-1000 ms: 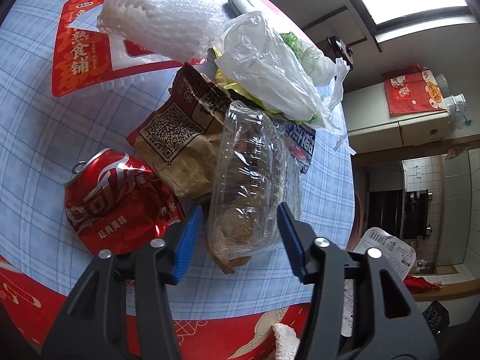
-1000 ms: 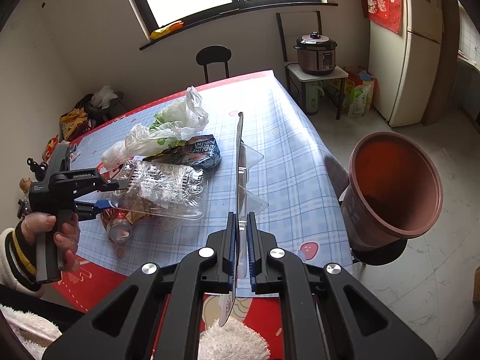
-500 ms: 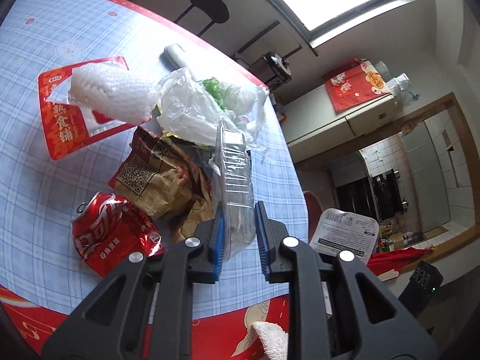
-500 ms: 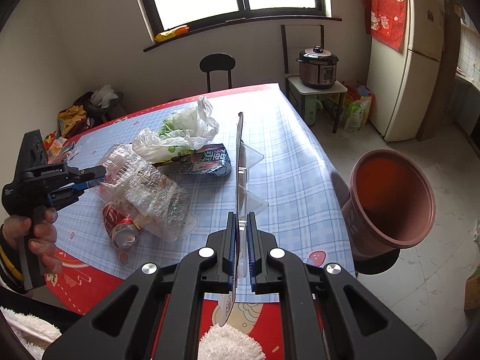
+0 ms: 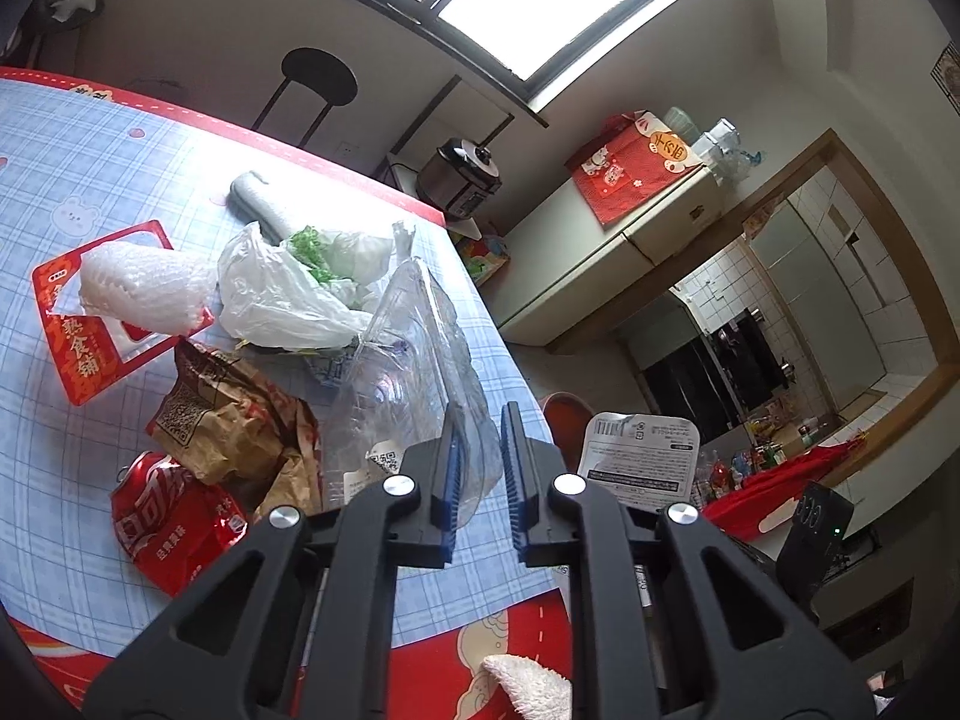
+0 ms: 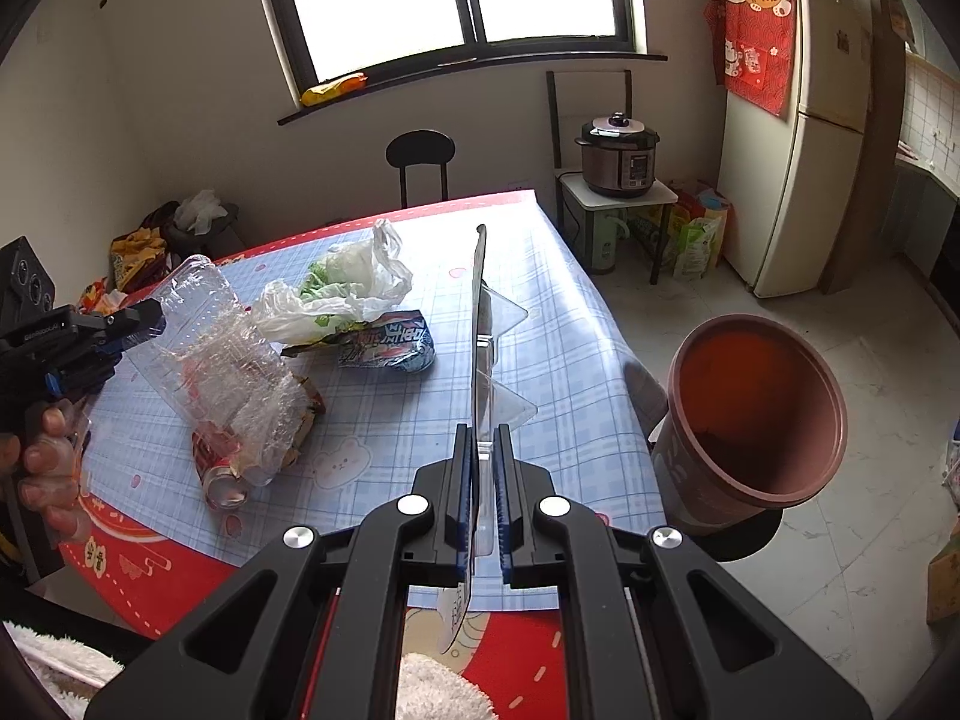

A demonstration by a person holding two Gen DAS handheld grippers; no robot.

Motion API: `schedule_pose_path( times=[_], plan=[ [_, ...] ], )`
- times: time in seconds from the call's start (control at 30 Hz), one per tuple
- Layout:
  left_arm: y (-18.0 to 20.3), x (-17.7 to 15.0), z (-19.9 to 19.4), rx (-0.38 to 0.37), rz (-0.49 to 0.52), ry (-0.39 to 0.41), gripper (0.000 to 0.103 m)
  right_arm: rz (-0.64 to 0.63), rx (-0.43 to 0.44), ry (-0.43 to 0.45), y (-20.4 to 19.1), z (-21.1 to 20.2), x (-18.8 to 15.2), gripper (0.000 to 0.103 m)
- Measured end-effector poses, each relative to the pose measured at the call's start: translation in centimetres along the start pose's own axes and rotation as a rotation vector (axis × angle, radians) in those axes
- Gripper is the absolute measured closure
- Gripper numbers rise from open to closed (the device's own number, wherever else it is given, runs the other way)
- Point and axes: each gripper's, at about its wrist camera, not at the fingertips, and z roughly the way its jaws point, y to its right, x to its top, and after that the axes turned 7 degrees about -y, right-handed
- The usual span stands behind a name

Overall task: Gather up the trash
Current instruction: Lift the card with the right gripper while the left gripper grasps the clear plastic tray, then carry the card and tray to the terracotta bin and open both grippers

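Observation:
My left gripper (image 5: 480, 468) is shut on a crumpled clear plastic container (image 5: 408, 372) and holds it lifted above the table; it also shows in the right wrist view (image 6: 222, 360). My right gripper (image 6: 485, 480) is shut on the edge of a clear plastic tray lid (image 6: 480, 330), held upright on edge. The same lid's labelled face (image 5: 639, 456) shows in the left wrist view. A brown-red trash bin (image 6: 756, 414) stands tilted beside the table's right edge.
On the blue checked table (image 6: 576, 324) lie a crushed red cola can (image 5: 174, 516), a brown paper bag (image 5: 228, 420), a white plastic bag with greens (image 5: 288, 294), bubble wrap (image 5: 144, 288) on a red package (image 5: 78, 354), and a blue snack wrapper (image 6: 390, 342). A chair (image 6: 420, 156) stands behind.
My left gripper closed on the clear container and lifted it up off the pile. The right gripper still holds the lid, little moved.

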Motion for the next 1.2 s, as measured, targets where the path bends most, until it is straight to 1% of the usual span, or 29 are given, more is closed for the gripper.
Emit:
schedule_pose_path(
  times=[0.1, 0.23, 0.33, 0.43, 0.5, 0.6, 0.7, 0.8, 0.93, 1.03, 1.2],
  plan=[
    [1.9, -0.1, 0.6, 0.021, 0.012, 0.018, 0.088, -0.006, 0.016, 0.009, 2.2, 0.3, 0.4, 0.094],
    [5.0, -0.3, 2.3, 0.041, 0.012, 0.045, 0.09, -0.024, 0.06, 0.009, 6.2, 0.6, 1.1, 0.094],
    [8.1, -0.5, 4.2, 0.042, 0.001, 0.062, 0.09, -0.03, 0.095, 0.003, 10.3, 0.3, 1.8, 0.094],
    [11.9, -0.6, 6.3, 0.092, 0.022, 0.084, 0.09, -0.038, 0.112, 0.017, 14.9, -0.1, 2.5, 0.094],
    [14.5, -0.7, 7.8, 0.097, 0.013, 0.091, 0.09, -0.032, 0.122, 0.029, 18.1, -0.3, 2.9, 0.094],
    [18.3, -1.1, 10.6, 0.093, 0.034, 0.088, 0.09, -0.037, 0.108, 0.039, 22.9, -0.1, 3.7, 0.094],
    [21.9, -1.9, 14.2, 0.052, 0.045, 0.053, 0.09, -0.027, 0.065, 0.008, 27.3, 1.2, 4.2, 0.094],
    [24.7, -2.3, 17.8, 0.021, 0.089, 0.006, 0.09, -0.017, 0.037, -0.017, 30.7, 2.9, 4.4, 0.094],
    [26.2, -2.6, 22.8, -0.019, 0.067, -0.08, 0.09, 0.045, 0.042, -0.049, 33.9, 5.0, 4.3, 0.094],
    [26.9, -2.5, 26.0, -0.009, 0.074, -0.13, 0.09, 0.082, 0.049, -0.068, 35.3, 6.5, 4.3, 0.094],
    [28.3, -2.4, 30.1, 0.011, 0.089, -0.171, 0.09, 0.098, 0.05, -0.081, 36.9, 8.3, 5.1, 0.092]
  ],
)
